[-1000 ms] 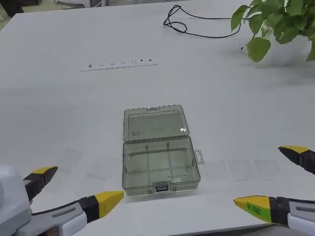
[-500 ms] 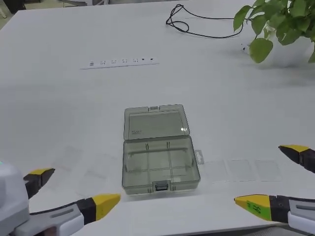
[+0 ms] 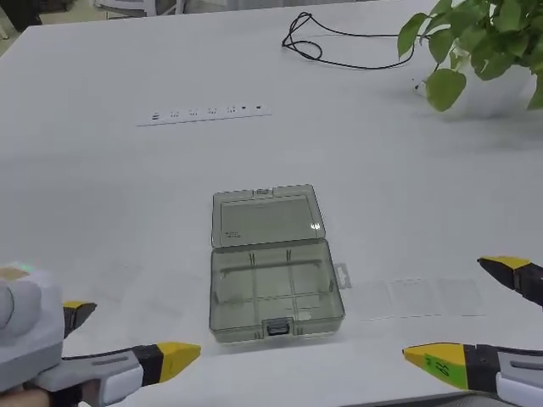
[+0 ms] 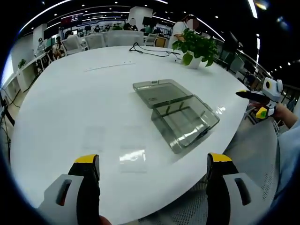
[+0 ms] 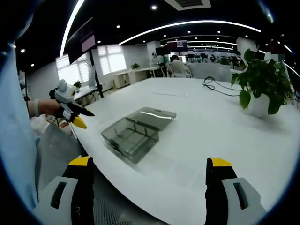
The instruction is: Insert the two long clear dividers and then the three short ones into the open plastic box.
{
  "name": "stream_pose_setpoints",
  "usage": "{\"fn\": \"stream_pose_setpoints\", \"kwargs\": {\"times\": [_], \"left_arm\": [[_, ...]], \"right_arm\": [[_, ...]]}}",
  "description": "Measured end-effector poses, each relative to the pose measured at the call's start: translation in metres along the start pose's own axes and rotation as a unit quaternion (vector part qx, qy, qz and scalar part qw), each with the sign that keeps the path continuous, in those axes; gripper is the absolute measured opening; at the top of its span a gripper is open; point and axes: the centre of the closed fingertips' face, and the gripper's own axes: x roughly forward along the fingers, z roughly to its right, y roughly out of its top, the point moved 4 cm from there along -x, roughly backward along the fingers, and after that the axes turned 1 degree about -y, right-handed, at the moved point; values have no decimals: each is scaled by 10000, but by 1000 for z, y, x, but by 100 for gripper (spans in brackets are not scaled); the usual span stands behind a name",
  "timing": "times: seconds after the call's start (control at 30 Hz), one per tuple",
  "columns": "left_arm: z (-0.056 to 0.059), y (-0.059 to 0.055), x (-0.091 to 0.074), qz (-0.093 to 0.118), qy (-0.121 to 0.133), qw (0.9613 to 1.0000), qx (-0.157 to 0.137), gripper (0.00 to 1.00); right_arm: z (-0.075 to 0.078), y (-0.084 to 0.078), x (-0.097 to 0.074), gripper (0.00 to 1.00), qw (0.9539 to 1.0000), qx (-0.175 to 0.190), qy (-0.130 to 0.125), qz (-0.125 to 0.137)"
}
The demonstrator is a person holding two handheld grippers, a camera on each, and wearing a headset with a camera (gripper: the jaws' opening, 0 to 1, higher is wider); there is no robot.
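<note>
The smoky clear plastic box (image 3: 276, 292) sits mid-table, its lid (image 3: 265, 216) folded back flat behind it. Thin lines cross its inside; whether they are dividers or slot ribs is unclear. Clear short dividers (image 3: 413, 297) lie in a row on the table right of the box. Faint clear pieces (image 4: 132, 155) lie left of it. My left gripper (image 3: 129, 333) hangs open near the table's front left, holding nothing. My right gripper (image 3: 462, 309) is open at the front right, just in front of the row of dividers. The box (image 5: 129, 136) lies ahead of the right gripper (image 5: 150, 164).
A white power strip (image 3: 204, 112) lies further back, a coiled black cable (image 3: 339, 47) at the far side. A leafy plant (image 3: 475, 42) in a white pot (image 3: 501, 89) stands far right. The table's curved front edge (image 4: 187, 180) runs just under both grippers.
My left gripper has sunk lower and nearer to me, towards the front left corner. The right gripper has hardly moved. The box and dividers lie as before.
</note>
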Motion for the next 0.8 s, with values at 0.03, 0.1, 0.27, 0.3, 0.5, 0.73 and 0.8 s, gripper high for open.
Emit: {"fn": "stream_pose_setpoints", "kwargs": {"times": [0.03,0.1,0.27,0.3,0.5,0.73,0.8], "left_arm": [[-2,-2,2,-92,12,10000,-33,97],[-5,-2,4,-145,34,9999,2,95],[-8,0,9,-38,-56,9999,-91,88],[-8,1,10,-29,-71,9999,-101,86],[-14,-2,20,-298,7,9995,118,79],[-19,-5,33,-542,0,9982,243,64],[-21,-5,36,-592,26,9980,240,61]], "right_arm": [[0,0,0,100,10000,-3,-4,-8],[1,1,0,100,10000,28,-6,13],[2,1,-1,100,10000,32,-18,-5],[2,1,-1,100,10000,40,-19,4],[4,3,-1,100,10000,58,-45,24],[5,2,-1,100,9999,80,-67,31],[5,2,-1,100,9999,85,-69,25]]}}
